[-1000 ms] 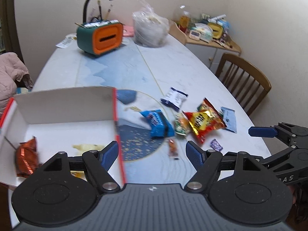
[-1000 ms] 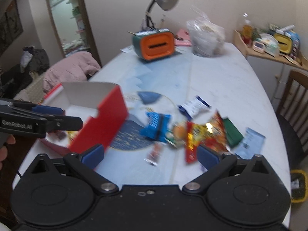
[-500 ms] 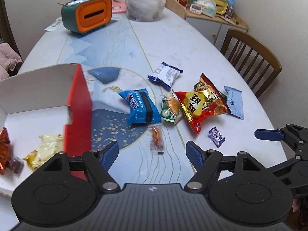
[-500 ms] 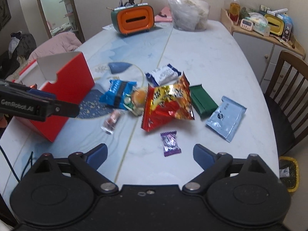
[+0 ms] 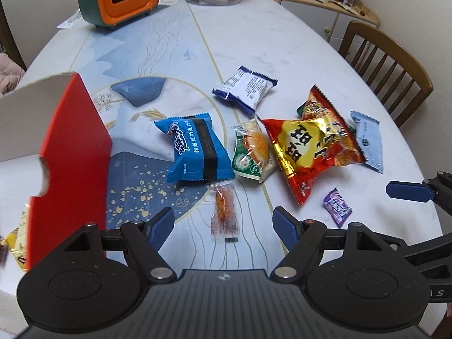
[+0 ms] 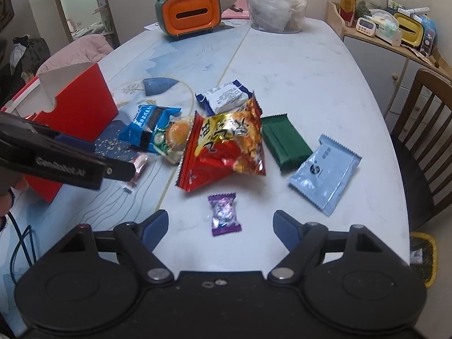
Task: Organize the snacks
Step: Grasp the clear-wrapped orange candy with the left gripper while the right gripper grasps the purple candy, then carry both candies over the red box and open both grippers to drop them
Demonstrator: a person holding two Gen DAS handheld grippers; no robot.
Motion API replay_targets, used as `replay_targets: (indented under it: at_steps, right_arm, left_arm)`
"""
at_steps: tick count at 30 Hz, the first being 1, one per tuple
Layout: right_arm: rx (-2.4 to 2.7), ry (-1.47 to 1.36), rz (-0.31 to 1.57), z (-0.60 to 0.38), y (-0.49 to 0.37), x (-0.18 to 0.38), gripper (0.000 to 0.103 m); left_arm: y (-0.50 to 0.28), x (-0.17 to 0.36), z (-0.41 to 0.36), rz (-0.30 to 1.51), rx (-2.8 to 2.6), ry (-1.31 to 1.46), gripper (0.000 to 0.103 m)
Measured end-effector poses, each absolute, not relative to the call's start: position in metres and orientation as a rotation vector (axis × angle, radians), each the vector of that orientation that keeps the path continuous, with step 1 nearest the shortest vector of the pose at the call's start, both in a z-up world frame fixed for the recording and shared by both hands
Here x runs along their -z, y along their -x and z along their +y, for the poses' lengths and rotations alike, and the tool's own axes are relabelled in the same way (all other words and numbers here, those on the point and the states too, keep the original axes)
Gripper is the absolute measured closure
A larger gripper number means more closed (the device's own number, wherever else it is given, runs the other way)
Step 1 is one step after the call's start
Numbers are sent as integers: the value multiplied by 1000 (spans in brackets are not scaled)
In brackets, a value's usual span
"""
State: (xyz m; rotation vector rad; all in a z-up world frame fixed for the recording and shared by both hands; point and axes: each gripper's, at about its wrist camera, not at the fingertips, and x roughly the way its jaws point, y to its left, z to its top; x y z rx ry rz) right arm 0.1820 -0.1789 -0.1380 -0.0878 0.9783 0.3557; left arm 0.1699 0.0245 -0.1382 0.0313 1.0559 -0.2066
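Left gripper [image 5: 223, 227]: jaws apart, gripping nothing; a small clear-wrapped orange candy stick [image 5: 224, 212] lies on the table between its blue pads.
Right gripper [image 6: 221, 226]: jaws closing, not pressing on anything; a small purple-wrapped candy [image 6: 224, 213] lies between the pads.
Snack pile: a big red and gold crinkly chip bag [image 6: 226, 147] lies mid-table, overlapping a round cake in a green and clear wrapper [image 6: 172, 138]; a blue glossy snack packet [image 5: 196, 149] lies just left of it.
Right of pile: dark green flat packet [image 6: 285, 141], pale blue flat sachet [image 6: 325, 169].
Box: red open cardboard box [image 5: 73, 152] at the left edge, a yellow wrapper inside.
Table [image 6: 296, 65]: pale marbled top.
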Motion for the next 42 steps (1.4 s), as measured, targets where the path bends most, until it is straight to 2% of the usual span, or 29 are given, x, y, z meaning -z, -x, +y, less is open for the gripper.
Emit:
replay_targets:
  at_steps: [6, 11, 17, 19, 22, 27, 31, 33, 42]
  right_arm:
    - [-361, 95, 1005, -180, -192, 149, 26]
    - [-371, 130, 1010, -172, -198, 159, 33]
    - [-367, 166, 1013, -164, -201, 168, 46]
    - [-370, 182, 1013, -161, -202, 171, 54]
    - [-376, 203, 1000, -156, -202, 171, 59]
    - [-368, 209, 996, -151, -202, 171, 70]
    - [-364, 228, 986, -147, -200, 171, 83]
    - [-356, 225, 985, -147, -200, 171, 83]
    - [-319, 170, 992, -152, -197, 165, 84]
  left_arm:
    - [-177, 149, 19, 1053, 198, -42, 28]
    - [-179, 155, 15, 1039, 186, -61, 37]
    - [-179, 163, 14, 1047, 178, -47, 47]
    - [-178, 166, 14, 1050, 172, -44, 49]
    - [-178, 167, 14, 1042, 165, -40, 52]
    - [-177, 167, 14, 1030, 158, -46, 68]
    - [-176, 167, 14, 1027, 150, -50, 76]
    - [-176, 166, 14, 1029, 147, -53, 82]
    - [-175, 161, 22, 1051, 146, -8, 82]
